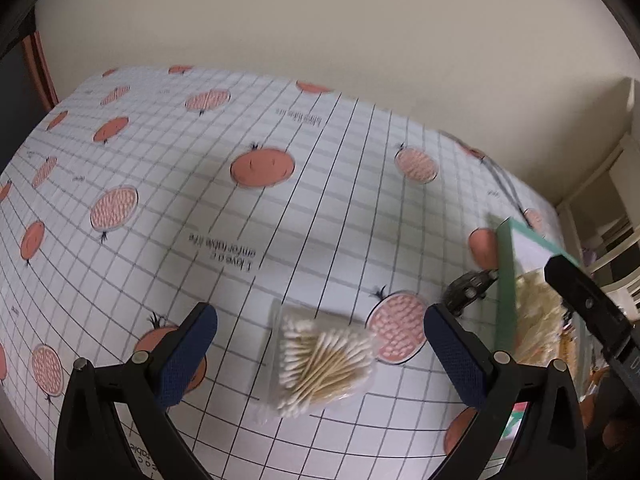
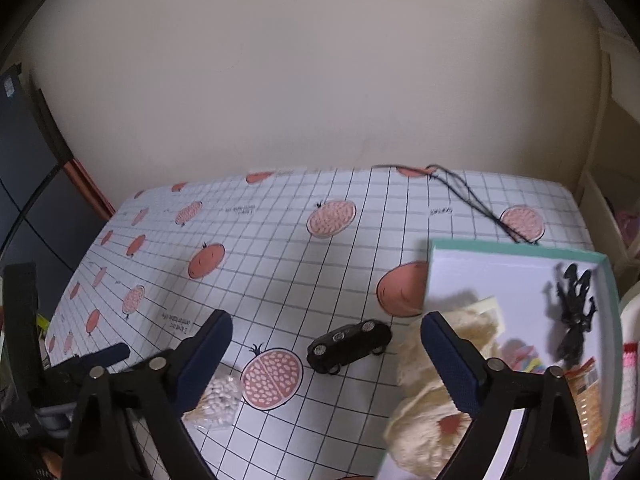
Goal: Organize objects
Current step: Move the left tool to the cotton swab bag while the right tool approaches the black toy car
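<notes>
The counter (image 2: 280,264), under a grid cloth printed with pomegranates, meets a bare cream wall (image 2: 320,80). A bag of cotton swabs (image 1: 324,364) lies between the spread left hand-held gripper (image 1: 320,344); ahead of the spread right hand-held gripper (image 2: 326,344), a black toy car (image 2: 349,345), with a green-rimmed tray (image 2: 520,250) rightward.

We've got loads of open tablecloth (image 2: 280,272) on the left. The toy car (image 2: 349,345), the swab bag (image 1: 320,364) and the green-rimmed box (image 2: 520,252) crowd the right, probably tight there.
</notes>
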Demonstrator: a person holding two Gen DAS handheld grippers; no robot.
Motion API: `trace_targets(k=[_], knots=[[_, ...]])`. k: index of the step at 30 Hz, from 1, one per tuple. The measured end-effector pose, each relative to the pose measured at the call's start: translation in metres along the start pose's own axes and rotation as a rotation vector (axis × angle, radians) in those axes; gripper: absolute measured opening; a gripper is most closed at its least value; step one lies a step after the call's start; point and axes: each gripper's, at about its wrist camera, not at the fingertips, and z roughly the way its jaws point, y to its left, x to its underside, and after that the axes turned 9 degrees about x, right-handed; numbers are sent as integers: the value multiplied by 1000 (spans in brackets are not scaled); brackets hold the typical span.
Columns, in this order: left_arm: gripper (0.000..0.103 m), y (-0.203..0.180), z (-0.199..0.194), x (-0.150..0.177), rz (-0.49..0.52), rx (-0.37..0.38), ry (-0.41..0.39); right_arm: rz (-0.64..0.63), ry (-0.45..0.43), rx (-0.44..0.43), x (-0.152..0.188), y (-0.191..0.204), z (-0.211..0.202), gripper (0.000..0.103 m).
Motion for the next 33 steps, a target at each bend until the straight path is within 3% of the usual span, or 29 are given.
trace_targets(k=[12,28,33], knots=[[103,13,28,15,-62,11,96,27,135,47,14,13,46,84],[103,6,50,27,-46,-56,156,52,207,129,20,23,81,77],[101,6,52,28,-37,-74,161,53,208,162,22,21,84,69]])
